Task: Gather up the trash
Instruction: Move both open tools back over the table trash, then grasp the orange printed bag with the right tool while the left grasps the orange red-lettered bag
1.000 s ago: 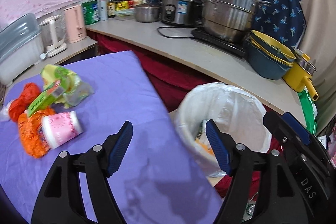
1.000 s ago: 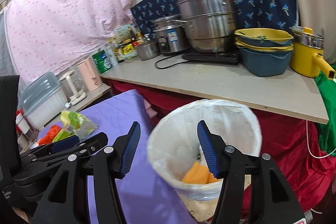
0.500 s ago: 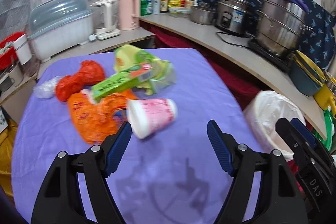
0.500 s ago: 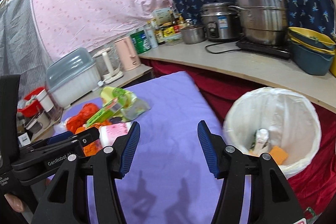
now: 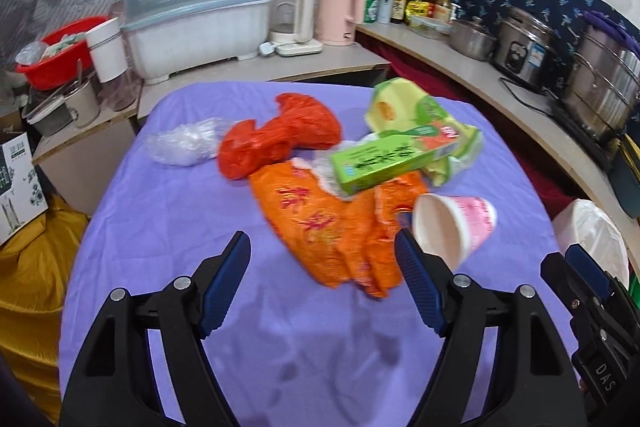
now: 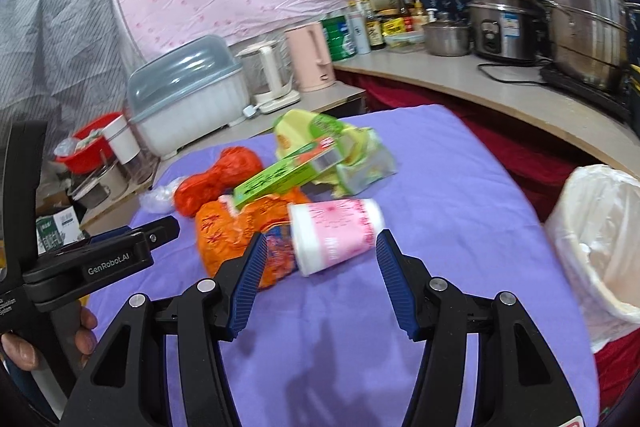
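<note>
Trash lies in a heap on the purple table (image 5: 168,227): an orange bag (image 5: 332,227), a red bag (image 5: 280,139), a green box (image 5: 392,159), a yellow-green wrapper (image 5: 404,103), a clear plastic wad (image 5: 180,145) and a pink paper cup (image 5: 452,227) on its side. My left gripper (image 5: 322,283) is open and empty, just short of the orange bag. My right gripper (image 6: 320,283) is open and empty, with the pink cup (image 6: 336,235) just beyond its fingertips. The white-lined bin (image 6: 600,239) stands right of the table.
A counter (image 6: 500,95) with pots, a rice cooker (image 6: 500,23), bottles and a pink kettle (image 6: 312,57) curves behind. A dish box (image 5: 196,19) and a red basin (image 5: 52,47) stand at the far left. A yellow bag (image 5: 32,267) sits by the table's left edge.
Both grippers have swung left from the bin to the trash heap on the table and moved closer to it. Both stay open and empty.
</note>
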